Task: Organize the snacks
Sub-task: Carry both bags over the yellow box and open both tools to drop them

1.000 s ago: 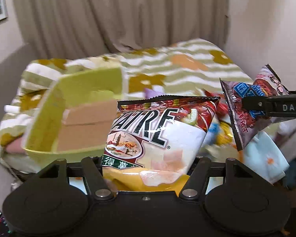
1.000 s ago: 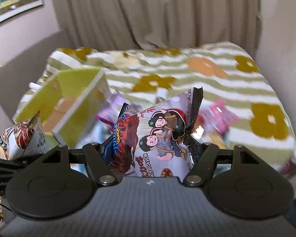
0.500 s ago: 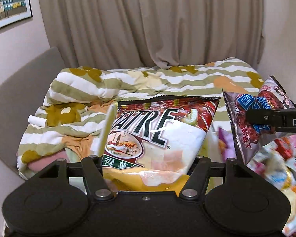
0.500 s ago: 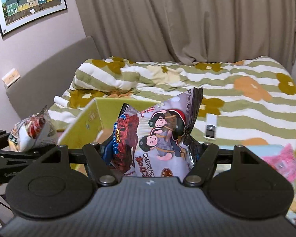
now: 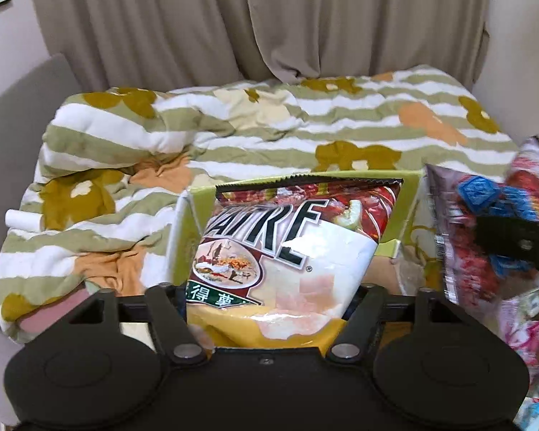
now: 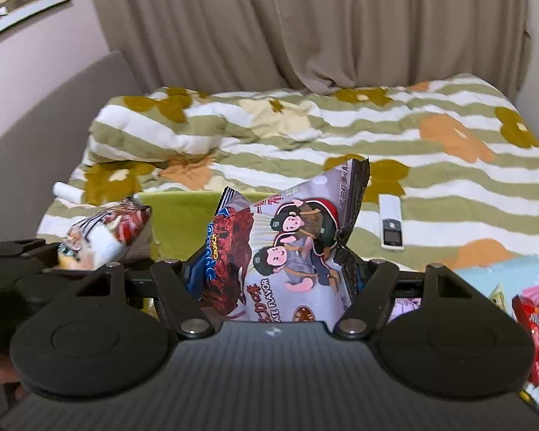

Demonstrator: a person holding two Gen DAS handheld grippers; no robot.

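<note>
Left hand-held gripper [image 5: 269, 287]: jaws opening around the chip bag [image 5: 291, 248], which stands between them at frame centre, over the green box [image 5: 406, 212].
Right hand-held gripper [image 6: 273, 280]: pinching the chocolate bag [image 6: 291, 251] by its lower half, centre of the frame, above the bed [image 6: 449, 165].
Chip bag: glossy film, puffed with air, serrated top seal; likely very light, its contents brittle, so a hard squeeze risks crushing.
Chocolate bag: crinkled purple-grey foil with cartoon figures, top corner folded; soft and slippery by the look of it.
Where to hold: the flat sealed edges or the lower body, gently, seem safest on both bags.
Green box: stiff, straight card walls, open top; probably the snacks' destination.
Bed: soft, rumpled quilt in green and white stripes with flower shapes, a poor footing for upright bags.
Loose snacks [image 6: 535, 323]: bright shiny packets heaped at lower right.
Remote [image 6: 391, 222]: small, white, hard, lying flat on the quilt right of centre.
</note>
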